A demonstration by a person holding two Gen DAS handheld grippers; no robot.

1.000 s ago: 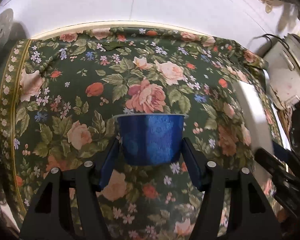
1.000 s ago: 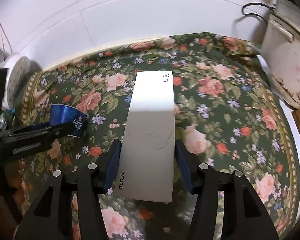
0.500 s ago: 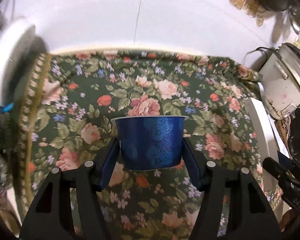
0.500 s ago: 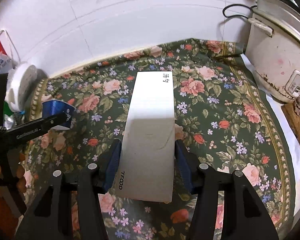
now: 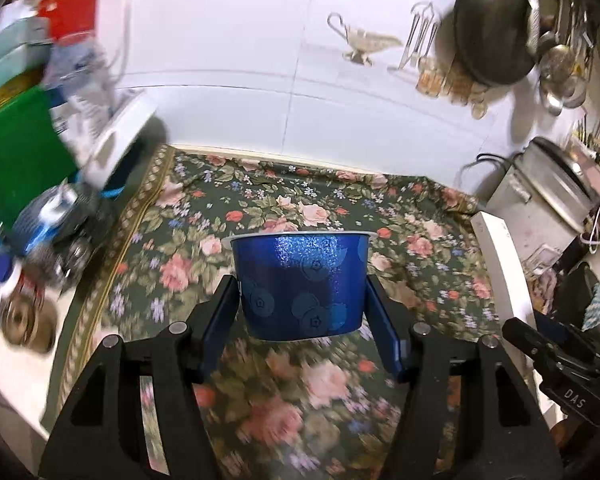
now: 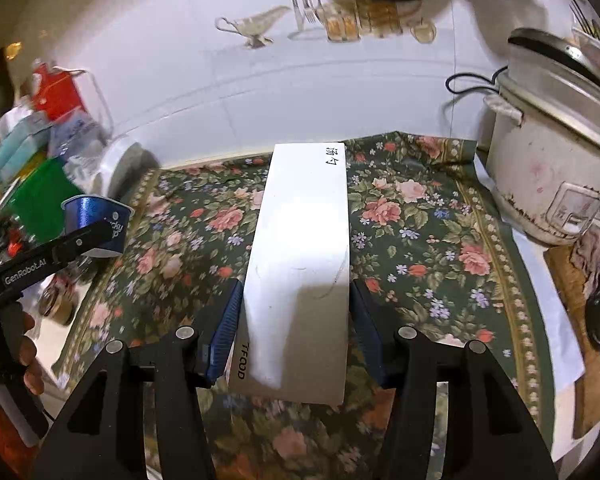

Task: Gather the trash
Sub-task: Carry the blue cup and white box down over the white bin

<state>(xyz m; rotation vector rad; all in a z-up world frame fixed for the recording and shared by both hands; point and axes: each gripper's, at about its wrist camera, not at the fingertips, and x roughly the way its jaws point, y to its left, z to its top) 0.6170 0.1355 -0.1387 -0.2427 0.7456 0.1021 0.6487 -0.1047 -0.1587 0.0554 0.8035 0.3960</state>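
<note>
left gripper (image 5: 300,312) fingers clamp blue cup (image 5: 300,284) betw. them; right gripper (image 6: 296,320) fingers hold white box (image 6: 300,264), both above floral surface (image 6: 420,240).

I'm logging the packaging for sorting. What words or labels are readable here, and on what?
"TFOOD": white box held by the right gripper.
"汤勺": same box, far end.
"Lucky cup", partly hidden: blue cup.
"GenRobot.AI": left gripper, seen from the right.
"DAS": right gripper, seen from the left.
</note>
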